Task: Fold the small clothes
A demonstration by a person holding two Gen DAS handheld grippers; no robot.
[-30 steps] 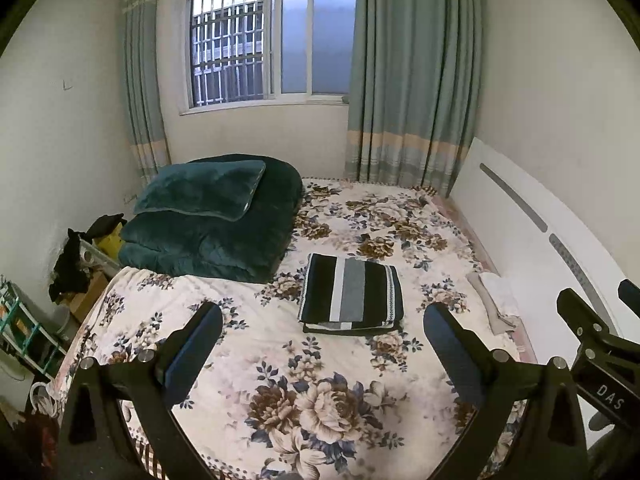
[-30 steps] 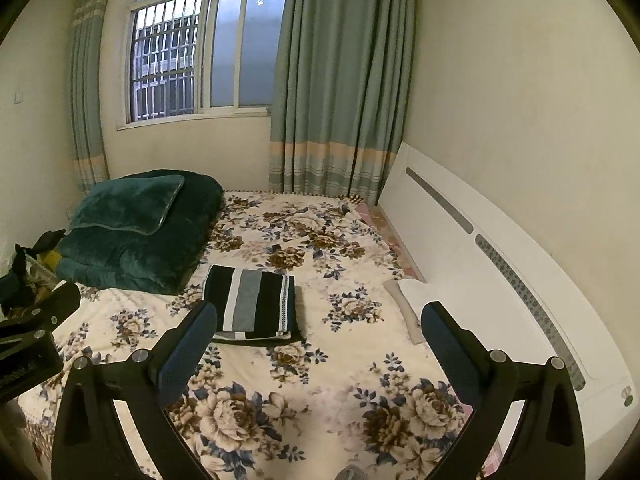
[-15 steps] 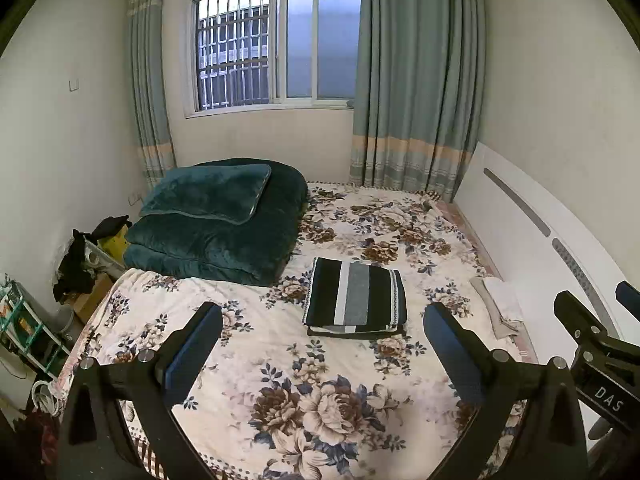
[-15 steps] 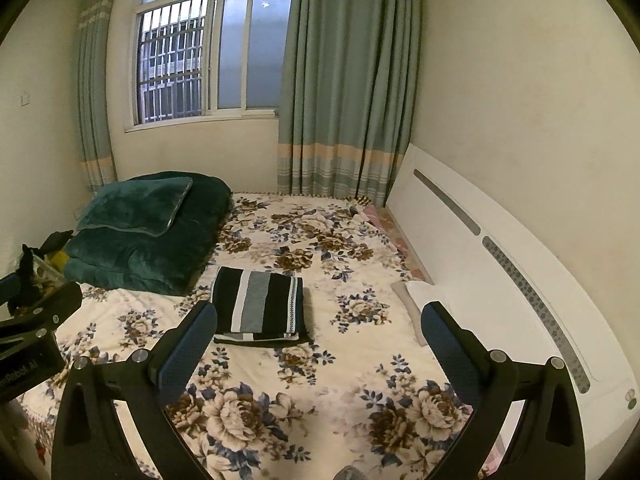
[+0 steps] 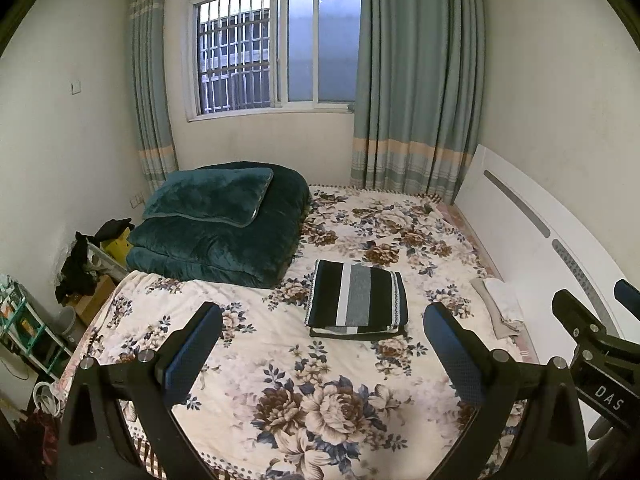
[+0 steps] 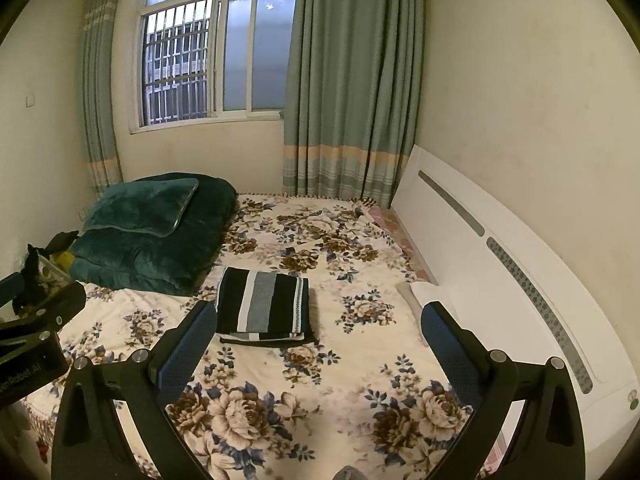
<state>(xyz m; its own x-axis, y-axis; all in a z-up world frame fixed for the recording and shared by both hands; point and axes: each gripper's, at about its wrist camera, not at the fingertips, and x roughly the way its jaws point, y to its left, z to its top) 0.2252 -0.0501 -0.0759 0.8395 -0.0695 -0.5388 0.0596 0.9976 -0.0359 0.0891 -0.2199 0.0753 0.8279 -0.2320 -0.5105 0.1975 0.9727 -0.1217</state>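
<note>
1. Left gripper (image 5: 322,344) is hovering above the near part of the bed, fingers (image 5: 192,350) spread wide apart and gripping nothing.
2. Right gripper (image 6: 318,344) is hanging beside it over the floral bedsheet (image 6: 320,392), fingers (image 6: 446,344) likewise standing wide apart and empty.
3. Folded striped garment (image 5: 356,300) is lying flat mid-bed on the sheet, well beyond both sets of fingertips, touching neither.
4. Small pale cloth (image 5: 500,306) is resting at the bed's right edge, against the white headboard (image 5: 532,248).
5. Green folded quilt (image 5: 224,232) is sitting at the far left corner, a matching pillow (image 5: 212,196) lying on top.
6. Barred window (image 5: 276,48) and teal curtains (image 5: 416,80) are filling the far wall.
</note>
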